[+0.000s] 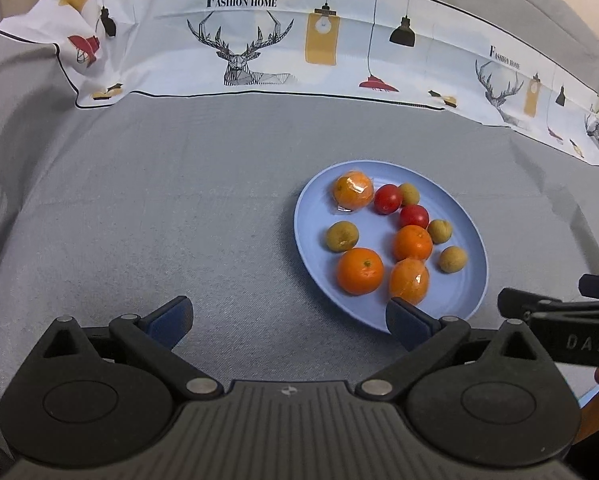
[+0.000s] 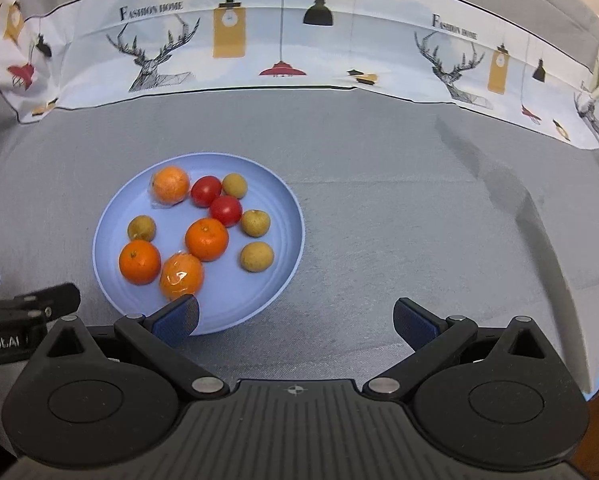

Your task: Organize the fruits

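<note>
Broadly, a grey-clothed tabletop [image 2: 379,220] carries one blue plate [image 2: 283,216], and all the fruit in view lies on it, mixed rather than sorted by kind: four oranges [image 2: 206,239] from 11 to 6 o'clock, two of them in clear wrap, two red tomatoes [image 2: 226,210] near 12, and four small brown fruits [image 2: 257,256] scattered around. Both grippers hover low at 6 o'clock, apparently squared up to the plate, the left gripper [image 1: 289,318] and the right gripper [image 2: 295,318] each with fingers spread apart and empty.
</note>
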The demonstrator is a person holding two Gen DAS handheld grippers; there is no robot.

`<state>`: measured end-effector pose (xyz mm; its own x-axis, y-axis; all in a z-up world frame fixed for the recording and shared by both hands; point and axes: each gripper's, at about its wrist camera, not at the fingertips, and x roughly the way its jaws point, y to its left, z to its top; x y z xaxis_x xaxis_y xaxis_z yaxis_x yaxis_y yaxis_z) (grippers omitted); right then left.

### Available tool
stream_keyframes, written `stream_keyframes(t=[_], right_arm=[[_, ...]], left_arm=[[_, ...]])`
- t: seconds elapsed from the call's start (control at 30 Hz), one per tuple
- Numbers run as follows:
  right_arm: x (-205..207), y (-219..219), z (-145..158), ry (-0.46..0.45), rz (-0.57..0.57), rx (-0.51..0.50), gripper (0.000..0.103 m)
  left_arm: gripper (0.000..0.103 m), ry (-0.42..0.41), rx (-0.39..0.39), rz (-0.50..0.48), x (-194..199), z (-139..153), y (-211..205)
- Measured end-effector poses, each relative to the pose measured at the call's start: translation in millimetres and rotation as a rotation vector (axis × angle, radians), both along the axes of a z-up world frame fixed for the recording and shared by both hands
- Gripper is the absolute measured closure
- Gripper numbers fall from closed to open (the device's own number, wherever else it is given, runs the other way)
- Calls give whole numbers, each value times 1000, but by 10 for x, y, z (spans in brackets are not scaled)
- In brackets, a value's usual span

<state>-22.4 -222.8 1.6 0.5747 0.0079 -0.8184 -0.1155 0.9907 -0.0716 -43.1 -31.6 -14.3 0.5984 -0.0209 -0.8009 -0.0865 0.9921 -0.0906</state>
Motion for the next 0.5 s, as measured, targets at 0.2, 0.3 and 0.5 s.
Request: stream_keyframes(t=[0.2,0.3,0.5], right_arm=[[1,40,13,-3,17,2,1],[-3,49,16,-4,20,1,1],[5,33,16,-5,21,1,1]], left_arm=[[0,1,-1,-16,0,-5,-29],[0,0,0,-13,6,-4,-34],[0,1,-5,-10,10,-8,-39]])
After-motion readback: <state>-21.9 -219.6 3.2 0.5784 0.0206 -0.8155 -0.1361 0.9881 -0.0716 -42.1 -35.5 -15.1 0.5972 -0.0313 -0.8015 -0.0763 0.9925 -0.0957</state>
